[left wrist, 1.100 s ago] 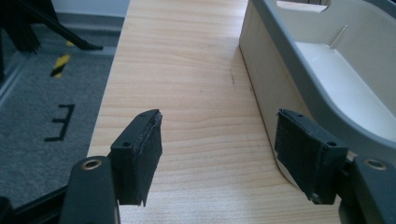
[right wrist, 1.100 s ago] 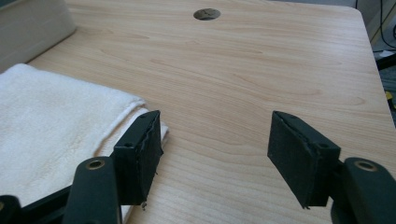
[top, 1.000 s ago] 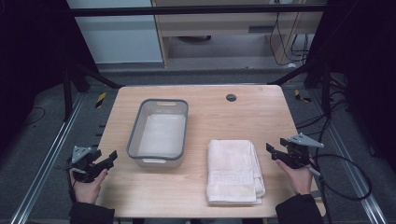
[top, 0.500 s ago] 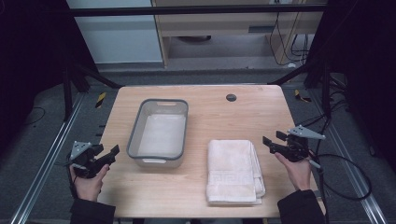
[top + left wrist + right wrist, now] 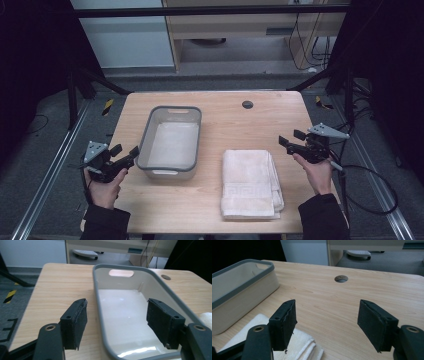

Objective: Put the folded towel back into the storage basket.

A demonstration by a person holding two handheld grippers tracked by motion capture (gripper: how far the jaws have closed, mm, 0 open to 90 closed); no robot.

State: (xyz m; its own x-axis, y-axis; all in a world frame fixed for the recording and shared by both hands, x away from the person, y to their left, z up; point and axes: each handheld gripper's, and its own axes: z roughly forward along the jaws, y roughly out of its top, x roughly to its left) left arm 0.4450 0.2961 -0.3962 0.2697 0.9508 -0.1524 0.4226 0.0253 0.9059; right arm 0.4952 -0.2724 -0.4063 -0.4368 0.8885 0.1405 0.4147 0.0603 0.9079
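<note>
Holding a gripper in each hand, I have both at the sides of the wooden table [image 5: 220,107]. My left gripper [image 5: 124,155] sits at the lower left of the high view, just beside the left long wall of the grey-rimmed bin [image 5: 170,172], its jaws spread apart with nothing between them. In the left gripper view those jaws frame the bin's near corner and pale floor [image 5: 120,315], without touching it. My right gripper [image 5: 291,140] sits right of centre in the high view, above the table's right edge and near the folded white towel [image 5: 250,182], which lies flat at the lower middle of the frame, just right of the bin. Its jaws have just been opening and stand released, gripping nothing. In the right gripper view the towel's corner [image 5: 303,345] lies below the left jaw, the bin [image 5: 239,290] fills the upper left, and a round cable hole [image 5: 341,278] shows in the tabletop beyond.
</note>
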